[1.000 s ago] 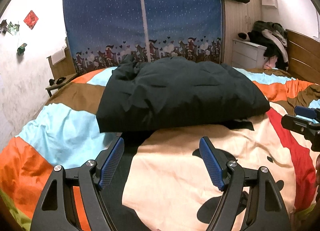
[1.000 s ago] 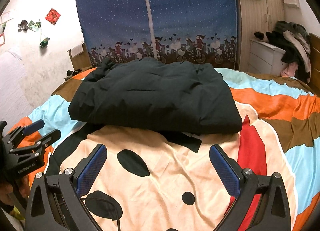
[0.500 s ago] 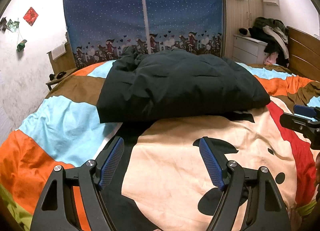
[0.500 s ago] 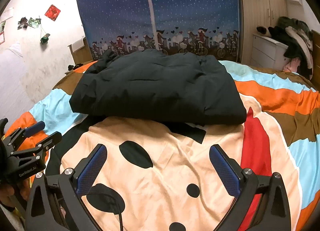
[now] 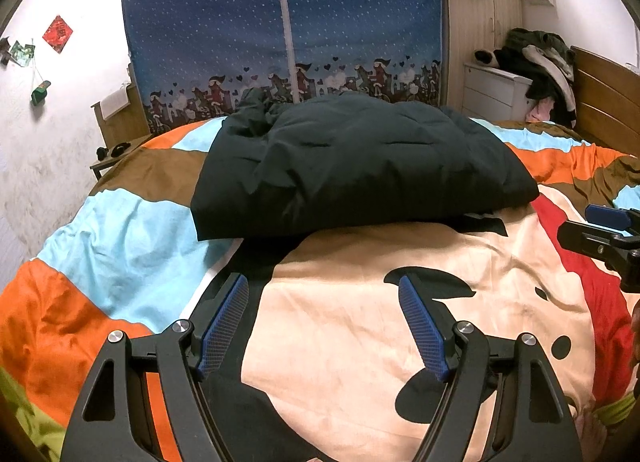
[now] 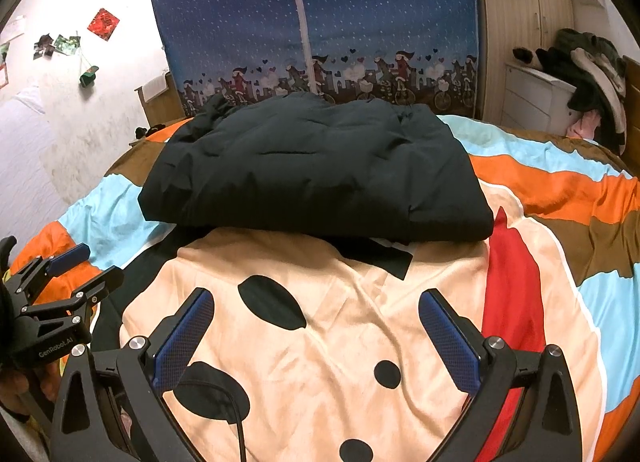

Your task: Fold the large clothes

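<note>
A dark puffy jacket (image 5: pixel 352 165) lies folded into a thick rectangle on the far half of the bed; it also shows in the right wrist view (image 6: pixel 316 169). My left gripper (image 5: pixel 324 282) is open and empty, held above the bedspread short of the jacket's near edge. My right gripper (image 6: pixel 312 298) is open and empty too, also short of the jacket. Each gripper shows at the edge of the other's view: the right one (image 5: pixel 600 229) and the left one (image 6: pixel 80 266).
The bed has a colourful striped cartoon bedspread (image 5: pixel 360 322). A blue fabric wardrobe (image 5: pixel 280 29) stands behind the bed. A white drawer unit (image 5: pixel 496 89) with a heap of clothes (image 5: pixel 540 57) is at right beside a wooden headboard (image 5: pixel 604 97). A small wooden table (image 5: pixel 116 149) is at left.
Both grippers stayed open and drew slightly back and down; the jacket sits a little higher in both views. The jacket itself has not moved.
</note>
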Available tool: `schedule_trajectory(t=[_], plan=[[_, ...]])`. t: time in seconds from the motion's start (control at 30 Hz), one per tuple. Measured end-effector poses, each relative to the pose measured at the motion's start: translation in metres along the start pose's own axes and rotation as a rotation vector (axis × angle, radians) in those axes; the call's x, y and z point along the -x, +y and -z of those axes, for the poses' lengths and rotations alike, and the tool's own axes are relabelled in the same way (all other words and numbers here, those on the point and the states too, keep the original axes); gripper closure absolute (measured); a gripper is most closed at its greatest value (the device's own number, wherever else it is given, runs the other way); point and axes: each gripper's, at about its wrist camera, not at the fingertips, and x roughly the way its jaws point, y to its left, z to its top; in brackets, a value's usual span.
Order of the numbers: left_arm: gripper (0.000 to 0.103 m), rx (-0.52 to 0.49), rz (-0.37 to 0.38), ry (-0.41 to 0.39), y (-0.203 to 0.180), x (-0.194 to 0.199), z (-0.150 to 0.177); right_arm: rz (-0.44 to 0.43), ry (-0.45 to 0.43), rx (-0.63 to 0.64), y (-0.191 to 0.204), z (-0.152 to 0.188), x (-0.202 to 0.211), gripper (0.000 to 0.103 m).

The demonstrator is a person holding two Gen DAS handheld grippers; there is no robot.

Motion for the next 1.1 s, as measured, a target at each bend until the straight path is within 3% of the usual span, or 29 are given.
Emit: schedule_trajectory(t=[1.1], plan=[[0.031,-0.014,0.003,-0.014,-0.0030,0.0019,-0.0008,-0.003,0.004,-0.004,-0.0026,0.0025,0.0001,0.000]])
